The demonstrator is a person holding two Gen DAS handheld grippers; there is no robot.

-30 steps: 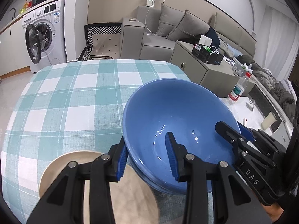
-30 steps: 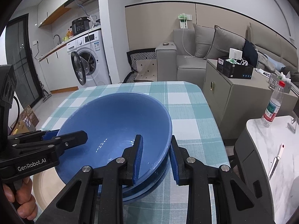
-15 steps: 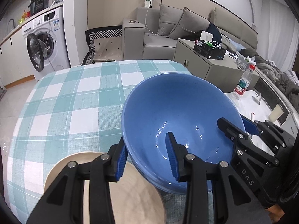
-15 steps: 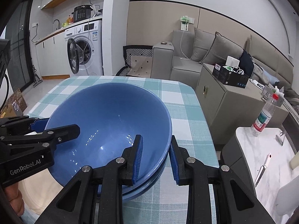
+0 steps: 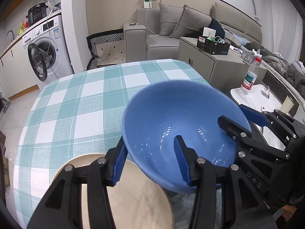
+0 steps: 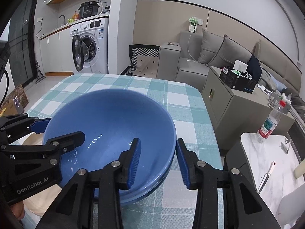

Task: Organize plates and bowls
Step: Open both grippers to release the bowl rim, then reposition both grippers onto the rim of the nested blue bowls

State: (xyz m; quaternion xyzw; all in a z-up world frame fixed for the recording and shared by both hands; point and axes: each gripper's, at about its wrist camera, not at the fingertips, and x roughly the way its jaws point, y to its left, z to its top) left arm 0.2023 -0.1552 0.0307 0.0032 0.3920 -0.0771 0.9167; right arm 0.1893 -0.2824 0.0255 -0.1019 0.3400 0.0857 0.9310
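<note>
A blue bowl [image 5: 177, 114] [image 6: 114, 118] rests nested in a second blue bowl [image 6: 152, 188] on the teal checked tablecloth [image 5: 80, 103] [image 6: 192, 114]. My left gripper [image 5: 150, 162] [image 6: 51, 131] straddles its near-left rim. Its jaws are opening, one pad inside and one outside, and neither presses the wall. My right gripper [image 6: 158, 163] [image 5: 244, 121] straddles the near-right rim the same way, its jaws opening too. A beige plate [image 5: 133, 200] [image 6: 32, 143] lies beside the bowls under the left gripper.
The table's right edge drops off to a grey cabinet [image 6: 225, 103]. A marble side table [image 6: 266, 152] carries a water bottle [image 6: 270, 122] [image 5: 249, 76] and a knife [image 6: 268, 173]. A sofa [image 5: 167, 38] and a washing machine [image 5: 45, 49] stand behind.
Both grippers' jaws have spread wider and come off the bowl's rim. Both wrists have rolled a little, and the far tablecloth shows more.
</note>
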